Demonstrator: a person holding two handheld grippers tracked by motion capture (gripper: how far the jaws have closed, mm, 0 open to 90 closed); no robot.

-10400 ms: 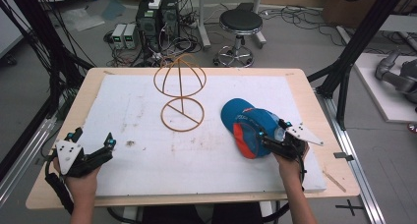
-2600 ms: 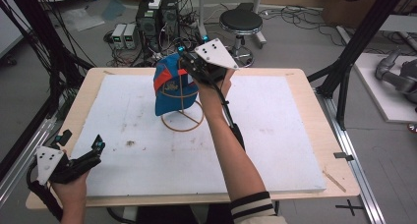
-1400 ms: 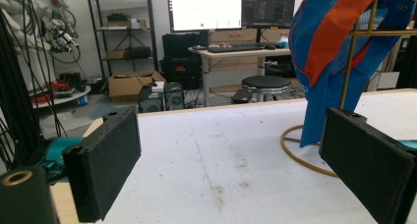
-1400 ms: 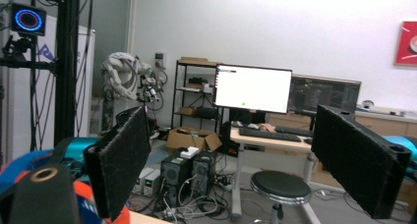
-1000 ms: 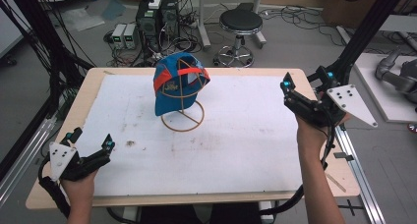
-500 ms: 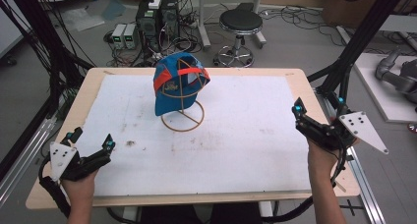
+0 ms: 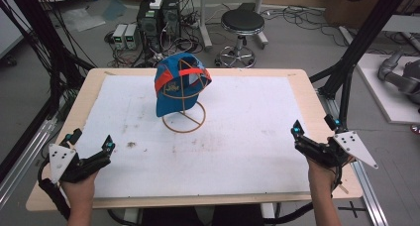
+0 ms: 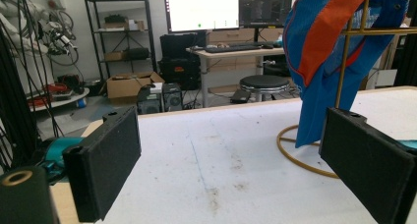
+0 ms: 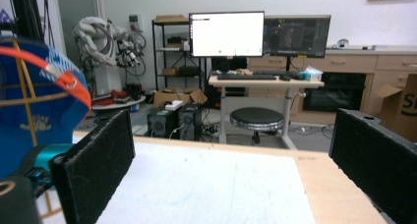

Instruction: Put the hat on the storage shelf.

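Observation:
A blue cap [image 7: 174, 89] with an orange band hangs on a gold wire stand [image 7: 184, 121] at the back middle of the white mat [image 7: 247, 137]. My left gripper [image 7: 91, 140] rests open near the front left corner, far from the cap, with nothing between its jaws. My right gripper [image 7: 313, 126] is open and empty at the front right edge. The left gripper view has the cap [image 8: 319, 62] and stand ring [image 8: 295, 155] ahead to the right, beyond its own open jaws [image 8: 236, 160]. In the right gripper view the cap [image 9: 34, 106] sits at far left, past the open jaws [image 9: 231, 170].
The wooden table's border [image 7: 317, 102] frames the mat. Behind the table stand a black stool [image 7: 241, 25] and computer boxes [image 7: 158, 13] on the floor. Black frame posts [image 7: 346, 82] rise at the right. A desk with monitors [image 9: 226, 35] is farther back.
The right gripper carried the cap from the mat onto the stand, let it go, and drew back to the front right edge. The left gripper barely moved.

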